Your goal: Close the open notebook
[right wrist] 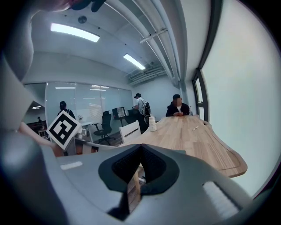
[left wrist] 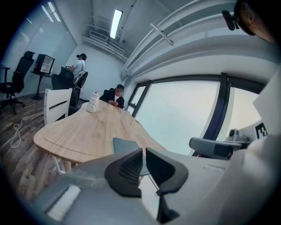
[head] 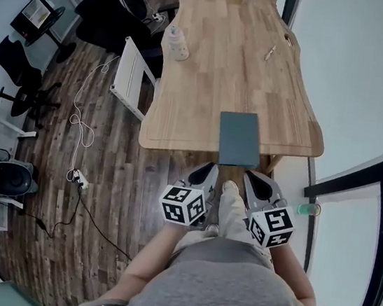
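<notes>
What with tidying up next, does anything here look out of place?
The closed notebook lies at the near edge of the table and seems to jut slightly past it. Otherwise nothing stands out.

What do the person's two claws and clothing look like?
The left claw and right claw are grey plastic with black textured pads. The left cube and right cube on them are white with black square markers. The person wears a grey top.
</notes>
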A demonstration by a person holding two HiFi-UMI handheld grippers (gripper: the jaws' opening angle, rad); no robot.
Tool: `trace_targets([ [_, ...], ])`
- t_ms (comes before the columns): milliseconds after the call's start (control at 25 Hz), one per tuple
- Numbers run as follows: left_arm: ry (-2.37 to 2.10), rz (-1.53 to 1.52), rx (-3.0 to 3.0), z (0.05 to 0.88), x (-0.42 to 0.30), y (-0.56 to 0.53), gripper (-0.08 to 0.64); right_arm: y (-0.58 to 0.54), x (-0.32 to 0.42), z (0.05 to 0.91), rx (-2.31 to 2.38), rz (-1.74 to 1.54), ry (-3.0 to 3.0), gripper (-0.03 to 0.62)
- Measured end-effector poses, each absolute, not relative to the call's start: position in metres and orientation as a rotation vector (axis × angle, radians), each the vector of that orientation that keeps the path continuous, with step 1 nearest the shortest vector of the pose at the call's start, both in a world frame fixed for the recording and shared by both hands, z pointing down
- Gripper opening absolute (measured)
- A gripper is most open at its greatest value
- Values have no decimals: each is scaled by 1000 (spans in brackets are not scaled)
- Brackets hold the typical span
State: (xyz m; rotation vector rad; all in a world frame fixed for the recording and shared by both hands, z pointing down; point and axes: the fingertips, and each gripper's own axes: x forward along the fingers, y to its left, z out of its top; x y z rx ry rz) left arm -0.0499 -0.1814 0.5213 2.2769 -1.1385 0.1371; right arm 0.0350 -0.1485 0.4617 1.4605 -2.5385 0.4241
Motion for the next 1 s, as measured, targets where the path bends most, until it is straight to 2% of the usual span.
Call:
trace_targets([
  [200, -1224, 125, 2261, 510, -74, -166, 2, -139, 24, 458, 1419, 408, -2565, 2],
  [1000, -1334, 65, 2239, 489, -124, -121, 2, -109, -3, 459, 1359, 420, -2610, 2],
])
